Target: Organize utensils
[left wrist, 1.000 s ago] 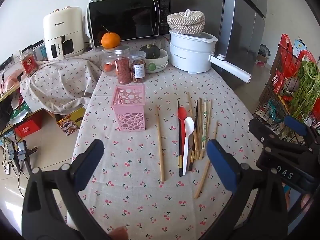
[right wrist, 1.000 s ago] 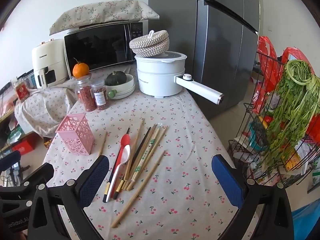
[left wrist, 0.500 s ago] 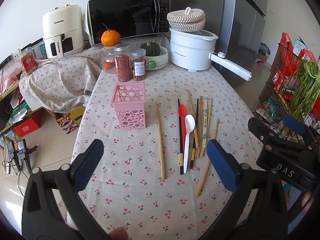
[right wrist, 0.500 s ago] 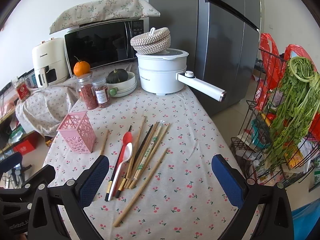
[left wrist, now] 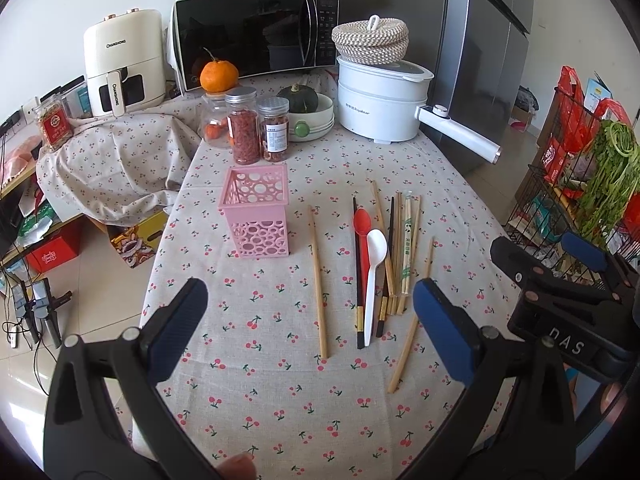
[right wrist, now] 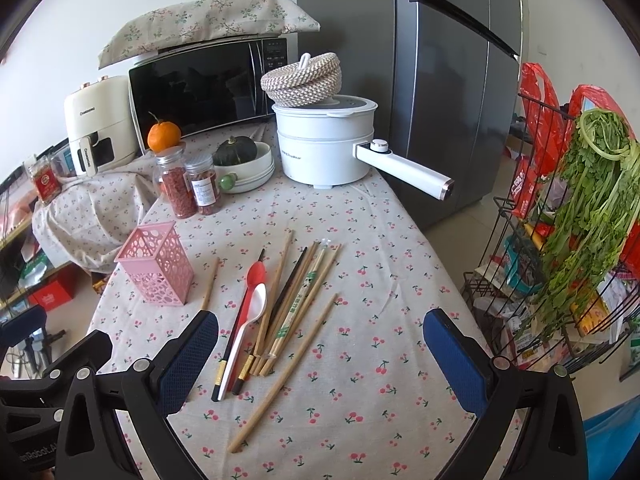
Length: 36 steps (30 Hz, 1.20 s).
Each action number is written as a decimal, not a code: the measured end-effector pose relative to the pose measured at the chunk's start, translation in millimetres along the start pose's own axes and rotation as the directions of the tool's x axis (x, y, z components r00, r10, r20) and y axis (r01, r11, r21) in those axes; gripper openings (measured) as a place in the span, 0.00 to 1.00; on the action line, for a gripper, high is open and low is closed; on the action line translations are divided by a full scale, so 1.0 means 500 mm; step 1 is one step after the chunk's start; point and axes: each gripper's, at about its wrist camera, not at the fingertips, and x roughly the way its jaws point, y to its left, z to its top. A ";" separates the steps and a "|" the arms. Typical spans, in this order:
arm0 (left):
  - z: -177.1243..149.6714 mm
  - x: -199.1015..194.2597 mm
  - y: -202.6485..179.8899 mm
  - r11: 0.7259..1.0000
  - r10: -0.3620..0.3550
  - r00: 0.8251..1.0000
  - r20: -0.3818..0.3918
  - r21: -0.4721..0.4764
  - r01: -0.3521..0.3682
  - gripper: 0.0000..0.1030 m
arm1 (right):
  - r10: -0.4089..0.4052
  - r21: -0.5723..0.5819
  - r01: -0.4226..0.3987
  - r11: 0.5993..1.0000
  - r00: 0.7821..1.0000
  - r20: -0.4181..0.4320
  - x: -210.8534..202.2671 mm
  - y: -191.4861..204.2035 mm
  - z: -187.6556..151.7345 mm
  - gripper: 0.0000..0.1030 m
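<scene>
Nearest: left claw (left wrist: 310, 322) spread wide, nothing between blue pads, hovering above near part of surface (left wrist: 280, 408) w/ cherry-print cloth; fingertip (left wrist: 239, 465) visible at bottom edge. Right claw (right wrist: 320, 354) likewise spread wide, empty, above near edge; also seen at right of left view (left wrist: 560, 268). Just beyond claws: utensils lying loose on cloth, handles toward cameras. Lone bamboo chopstick (left wrist: 318, 282) left of the bunch, apart from it. Bunch (right wrist: 288, 304) in middle: black chopstick, red spoon (left wrist: 361, 222) partly under white spoon (left wrist: 376, 248), then several bamboo + dark chopsticks touching/overlapping, one pair in paper sleeve (right wrist: 306, 292). Another single chopstick (right wrist: 284, 376) right of bunch, angled, nearest to right claw. Pink holder (left wrist: 256, 214) upright, left of lone chopstick, near but not touching; looks empty from above in left view. Farther back: two spice jars (left wrist: 256, 130) + glass jar w/ orange (left wrist: 218, 76) on top, white bowl w/ dark squash (left wrist: 298, 98), white electric pot (left wrist: 380, 106) w/ long handle pointing right, woven basket (left wrist: 370, 38) on its lid. Rear: microwave (left wrist: 256, 38) under floral cloth, cream air fryer (left wrist: 124, 62) to left, grey fridge (right wrist: 452, 80) to right. Off surface, right: wire rack (right wrist: 560, 280) w/ greens and red bags.
</scene>
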 end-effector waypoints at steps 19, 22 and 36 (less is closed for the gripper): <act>0.001 -0.002 0.002 1.000 -0.006 1.000 -0.003 -0.003 0.006 0.99 | 0.005 -0.001 -0.005 1.000 1.000 -0.013 0.006 0.002 -0.001 1.00; 0.001 -0.003 0.002 1.000 -0.005 1.000 -0.002 -0.002 0.005 0.99 | 0.005 0.000 -0.005 1.000 1.000 -0.013 0.006 0.002 -0.001 1.00; 0.003 0.000 0.011 1.000 0.022 1.000 0.013 -0.007 -0.022 0.99 | 0.001 -0.004 -0.001 1.000 1.000 -0.009 0.007 0.004 -0.002 1.00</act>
